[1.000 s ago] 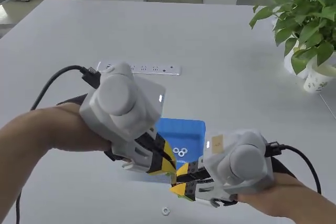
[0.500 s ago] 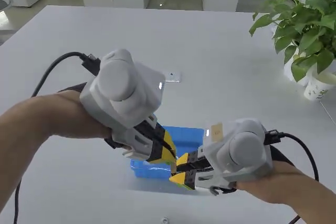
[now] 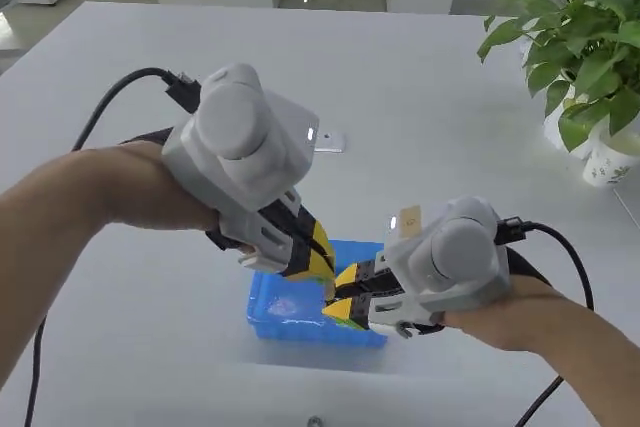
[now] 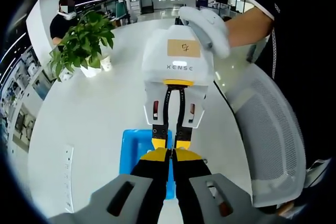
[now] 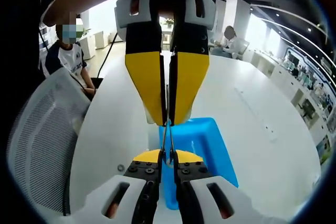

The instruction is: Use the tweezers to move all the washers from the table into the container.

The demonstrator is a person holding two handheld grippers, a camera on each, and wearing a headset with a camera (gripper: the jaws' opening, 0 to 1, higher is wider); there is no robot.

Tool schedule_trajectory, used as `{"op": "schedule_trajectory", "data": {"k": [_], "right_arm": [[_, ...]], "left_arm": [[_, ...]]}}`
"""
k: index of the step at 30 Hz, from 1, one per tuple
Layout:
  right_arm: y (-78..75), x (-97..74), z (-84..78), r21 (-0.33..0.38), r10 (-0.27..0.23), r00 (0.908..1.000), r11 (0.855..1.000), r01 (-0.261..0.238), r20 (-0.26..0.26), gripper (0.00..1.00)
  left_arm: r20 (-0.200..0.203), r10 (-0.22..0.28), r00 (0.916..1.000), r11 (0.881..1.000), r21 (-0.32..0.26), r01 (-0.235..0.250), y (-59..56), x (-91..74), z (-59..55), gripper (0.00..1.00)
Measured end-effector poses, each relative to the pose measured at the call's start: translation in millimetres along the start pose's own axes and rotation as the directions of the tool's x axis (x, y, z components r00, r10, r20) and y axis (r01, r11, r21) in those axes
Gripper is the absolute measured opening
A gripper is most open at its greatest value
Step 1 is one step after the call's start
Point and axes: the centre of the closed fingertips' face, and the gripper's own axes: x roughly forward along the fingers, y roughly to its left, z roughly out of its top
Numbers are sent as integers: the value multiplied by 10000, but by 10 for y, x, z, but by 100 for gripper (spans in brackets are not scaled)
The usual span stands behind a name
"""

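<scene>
Two grippers are meeting tip to tip above a blue container, sharing the tweezers.

On the white table (image 3: 450, 147), the left gripper (image 3: 318, 271) and the right gripper (image 3: 338, 310) are pointing at each other, their yellow tips nearly touching over the right half of the container (image 3: 275, 315). Both are pinching their jaws closed on the tweezers (image 5: 166, 135), which are showing as a thin metal strip running from one pair of jaws into the other. One washer (image 5: 121, 168) is lying on the table outside the container, near the side closest to the person.
</scene>
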Motion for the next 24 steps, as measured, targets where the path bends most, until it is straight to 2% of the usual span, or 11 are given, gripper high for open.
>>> {"op": "schedule_trajectory", "data": {"k": [17, 24], "right_arm": [[-215, 178, -200, 192, 118, 9999, 9997, -116, -109, 10], [-246, 268, -294, 225, 233, 9994, 9995, -227, -263, 10]], "left_arm": [[-124, -151, 9998, 9997, -169, 149, 232, 196, -163, 6], [-159, -205, 9997, 9994, -270, 201, 284, 295, -251, 6]]}}
